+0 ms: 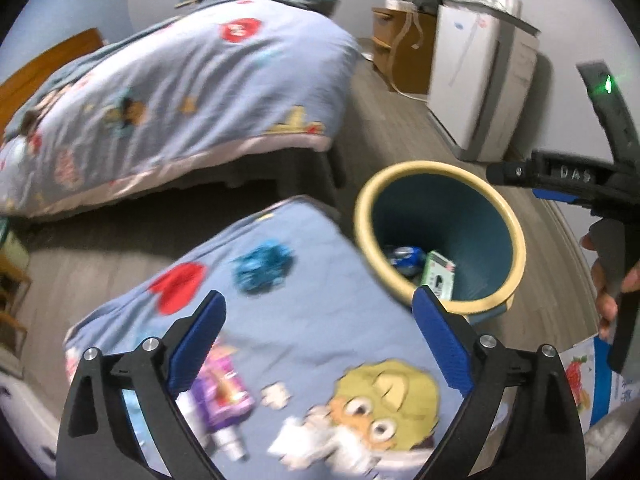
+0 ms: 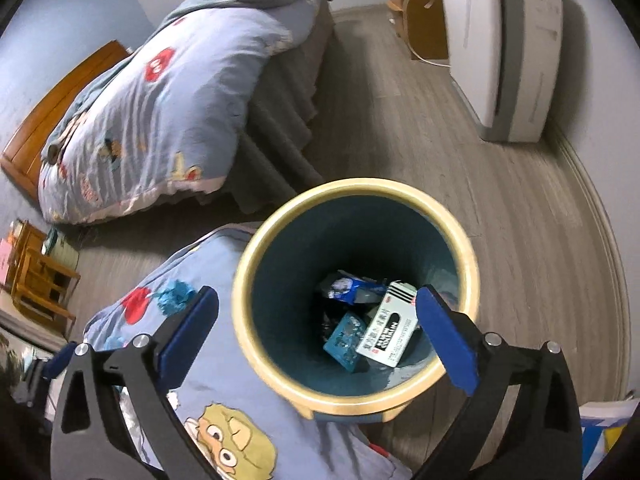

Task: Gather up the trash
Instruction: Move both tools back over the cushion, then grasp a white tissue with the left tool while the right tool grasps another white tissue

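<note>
A blue trash bin with a cream rim (image 2: pixel 472 256) stands on the floor beside a blue cartoon blanket (image 2: pixel 224 368). Inside lie a white box (image 2: pixel 388 332), a teal packet (image 2: pixel 346 340) and a blue wrapper (image 2: pixel 344 286). My right gripper (image 2: pixel 316 320) is open and empty above the bin's mouth. My left gripper (image 1: pixel 318 328) is open and empty over the blanket (image 1: pixel 304 280). Below it lie a purple wrapper (image 1: pixel 224 392), a small white bottle (image 1: pixel 230 442) and crumpled white paper (image 1: pixel 304 436). The bin (image 1: pixel 516 264) is to its right. The right gripper shows at the right edge of the left wrist view, its fingertips out of frame.
A bed with a matching blue quilt (image 2: pixel 160 100) stands across the wood floor. A white appliance (image 2: pixel 500 40) and a wooden cabinet (image 2: pixel 424 12) stand by the far wall. A wooden stool (image 2: pixel 40 280) is at the left. A printed bag (image 1: pixel 592 380) lies at the right.
</note>
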